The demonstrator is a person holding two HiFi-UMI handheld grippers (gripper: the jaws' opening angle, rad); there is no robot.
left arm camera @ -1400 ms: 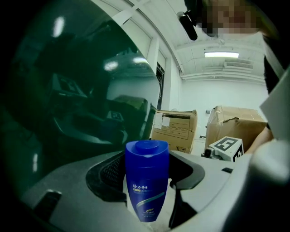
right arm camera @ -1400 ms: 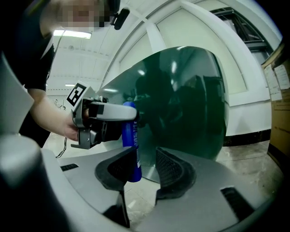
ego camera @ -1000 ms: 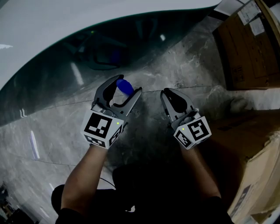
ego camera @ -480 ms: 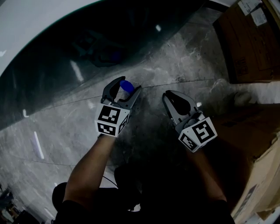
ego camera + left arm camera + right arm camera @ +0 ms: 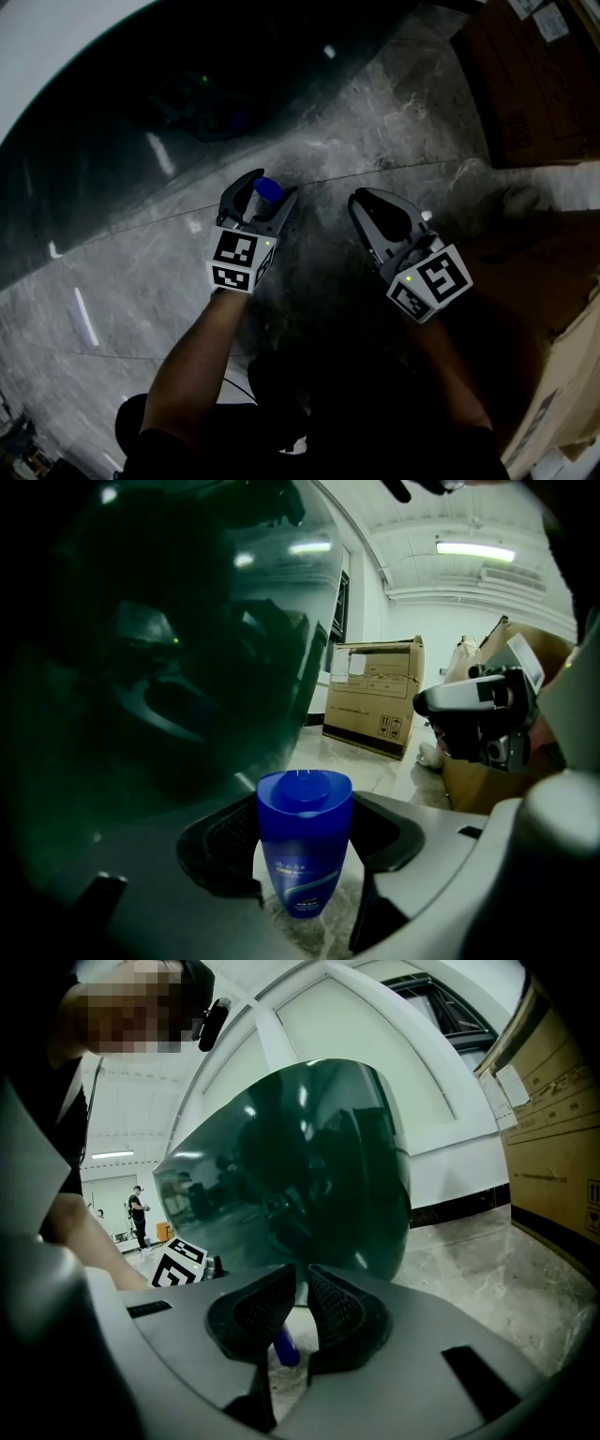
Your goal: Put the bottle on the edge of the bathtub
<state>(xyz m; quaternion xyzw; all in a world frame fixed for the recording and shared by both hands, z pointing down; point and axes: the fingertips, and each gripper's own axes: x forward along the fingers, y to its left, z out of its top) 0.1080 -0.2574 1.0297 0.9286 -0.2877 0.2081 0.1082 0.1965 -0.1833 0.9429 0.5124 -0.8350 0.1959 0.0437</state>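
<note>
I am working the left hand-held gripper low over the grey veined marble floor, and its jaws are standing wide with the small blue plastic bottle with the flat round cap upright on the floor between them. In the left gripper view I am seeing a little space on each side of the bottle, so the pads are bracketing it rather than squeezing it; I am judging that they are set at the body, under the cap, so that a closing grip catches the widest part and keeps the bottle from tipping. The bottle is resting just near the foot of the dark green glossy bathtub, whose pale rim is curving away at the far left, which is where it has to end up, so the lift is not yet done. I am keeping the right hand-held gripper to the right, well apart from the bottle, its jaws drawn nearly together on nothing, out of the way. The brown cardboard boxes are sitting at the far right. Compared with a second ago, the left hand-held gripper is lower and is enclosing the bottle more fully, while the right one is sitting almost where it was.
</note>
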